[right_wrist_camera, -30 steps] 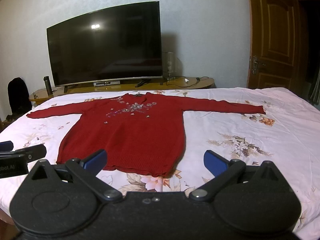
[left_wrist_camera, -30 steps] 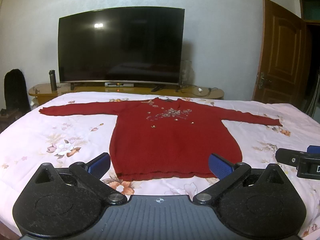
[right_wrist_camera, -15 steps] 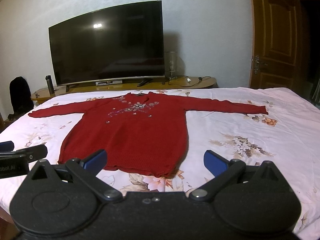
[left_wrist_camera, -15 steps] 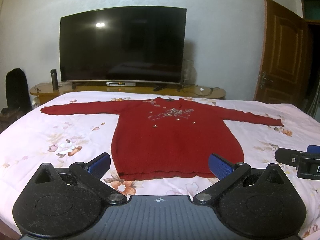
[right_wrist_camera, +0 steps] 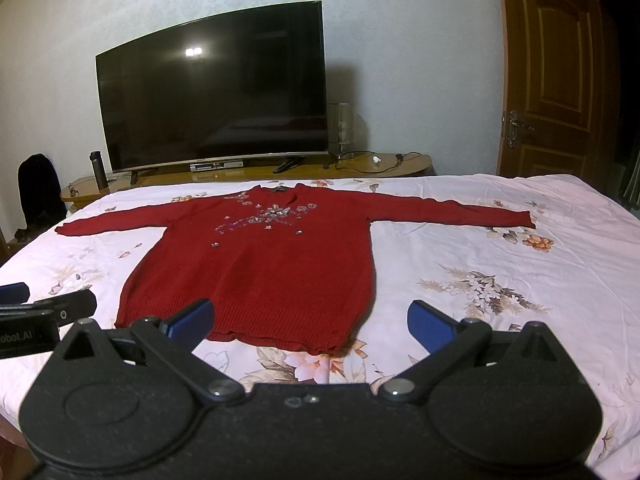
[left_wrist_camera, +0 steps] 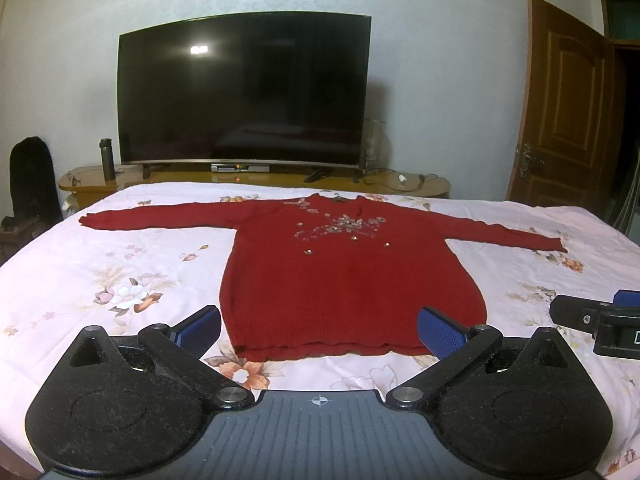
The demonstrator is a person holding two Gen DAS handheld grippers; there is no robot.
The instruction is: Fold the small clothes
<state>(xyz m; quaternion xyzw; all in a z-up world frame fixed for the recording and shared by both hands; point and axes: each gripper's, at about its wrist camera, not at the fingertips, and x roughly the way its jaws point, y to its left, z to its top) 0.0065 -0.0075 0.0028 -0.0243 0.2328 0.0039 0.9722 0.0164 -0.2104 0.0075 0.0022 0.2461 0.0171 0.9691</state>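
A red knitted sweater (left_wrist_camera: 348,276) (right_wrist_camera: 260,268) with beaded flowers on the chest lies flat, face up, on the bed, both sleeves spread sideways and the hem nearest me. My left gripper (left_wrist_camera: 318,330) is open, hovering just short of the hem with nothing between its blue pads. My right gripper (right_wrist_camera: 310,320) is open too, over the hem's right corner, and holds nothing. Each gripper shows at the edge of the other's view: the right one (left_wrist_camera: 596,326), the left one (right_wrist_camera: 36,316).
The bed is covered by a pink floral sheet (left_wrist_camera: 120,280) (right_wrist_camera: 500,280). Behind it stands a low wooden cabinet (left_wrist_camera: 420,184) with a large dark TV (left_wrist_camera: 244,96), a flask (left_wrist_camera: 107,158) and cables. A brown door (left_wrist_camera: 560,108) is at the right.
Both views have shifted very slightly; the sweater sits a touch further right in each frame. The sweater itself lies unchanged and both grippers stay open.
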